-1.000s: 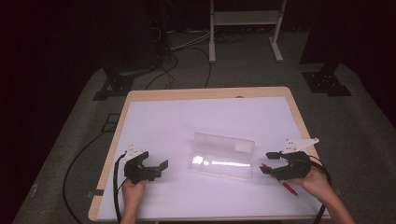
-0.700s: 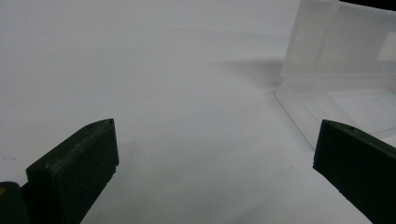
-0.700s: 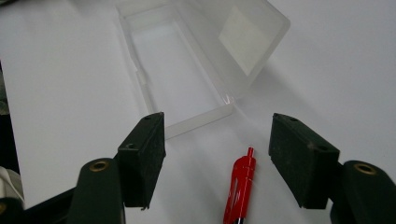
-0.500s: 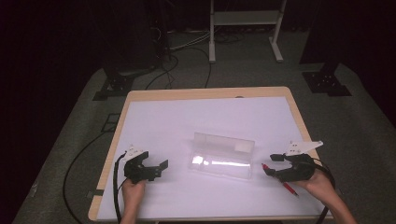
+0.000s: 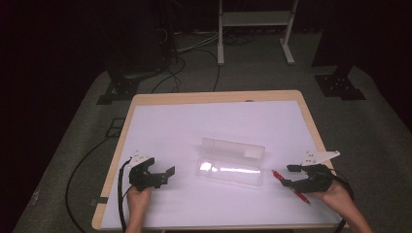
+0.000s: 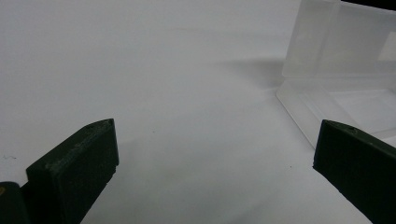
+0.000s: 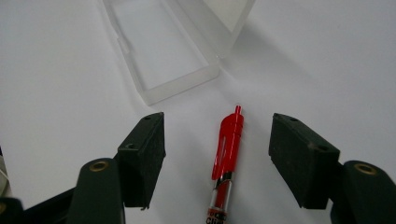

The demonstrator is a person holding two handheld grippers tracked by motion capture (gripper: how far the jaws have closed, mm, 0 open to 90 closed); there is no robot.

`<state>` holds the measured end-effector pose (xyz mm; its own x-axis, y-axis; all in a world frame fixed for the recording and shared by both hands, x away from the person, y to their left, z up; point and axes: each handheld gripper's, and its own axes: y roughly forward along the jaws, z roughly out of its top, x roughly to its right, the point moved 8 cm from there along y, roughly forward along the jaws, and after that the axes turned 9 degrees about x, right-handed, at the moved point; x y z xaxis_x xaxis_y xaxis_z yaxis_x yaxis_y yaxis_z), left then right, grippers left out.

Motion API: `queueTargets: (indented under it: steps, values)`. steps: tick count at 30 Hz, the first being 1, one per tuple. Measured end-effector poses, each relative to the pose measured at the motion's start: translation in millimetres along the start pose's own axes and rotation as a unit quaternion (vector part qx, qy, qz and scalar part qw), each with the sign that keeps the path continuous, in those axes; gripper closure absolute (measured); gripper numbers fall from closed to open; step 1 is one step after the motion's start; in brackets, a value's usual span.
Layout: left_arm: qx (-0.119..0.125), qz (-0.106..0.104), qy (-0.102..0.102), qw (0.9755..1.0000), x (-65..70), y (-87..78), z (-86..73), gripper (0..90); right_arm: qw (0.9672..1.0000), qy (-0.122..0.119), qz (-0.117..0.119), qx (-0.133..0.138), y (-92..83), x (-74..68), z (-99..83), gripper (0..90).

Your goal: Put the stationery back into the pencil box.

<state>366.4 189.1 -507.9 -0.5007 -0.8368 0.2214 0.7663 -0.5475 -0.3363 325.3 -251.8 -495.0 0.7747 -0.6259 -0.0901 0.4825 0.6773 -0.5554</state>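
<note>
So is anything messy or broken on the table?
Nothing looks broken or spilled. The clear plastic box lies open, its lid standing up, and the red pen lies on the table outside it, between the open jaws of the right hand-held gripper.

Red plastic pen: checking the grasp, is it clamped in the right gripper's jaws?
No, the red plastic pen lies between open jaws, touching neither.

Bright washed-out table (image 5: 165, 126), dark surroundings, soft shadows, slightly blurred close-ups

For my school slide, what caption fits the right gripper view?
Open hand-held gripper straddling a red pen beside a clear box.
</note>
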Motion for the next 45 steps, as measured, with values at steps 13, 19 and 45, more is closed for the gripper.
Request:
queueTargets:
  steps: [13,19,45]
  values:
    - [-0.001,0.001,-0.001,1.0,-0.3,-0.5,0.0,0.0,0.9998,0.007,-0.014,-0.012,-3.8,1.3,-15.8,39.8]
    - [0.0,0.0,-0.002,1.0,-0.6,-0.5,0.2,0.0,0.9996,0.015,-0.017,-0.017,-4.8,0.1,-26.6,41.4]
    - [-0.001,0.0,-0.003,1.0,-0.6,-0.5,0.0,0.0,0.9992,0.012,-0.032,-0.021,-2.1,0.4,-42.2,69.8]
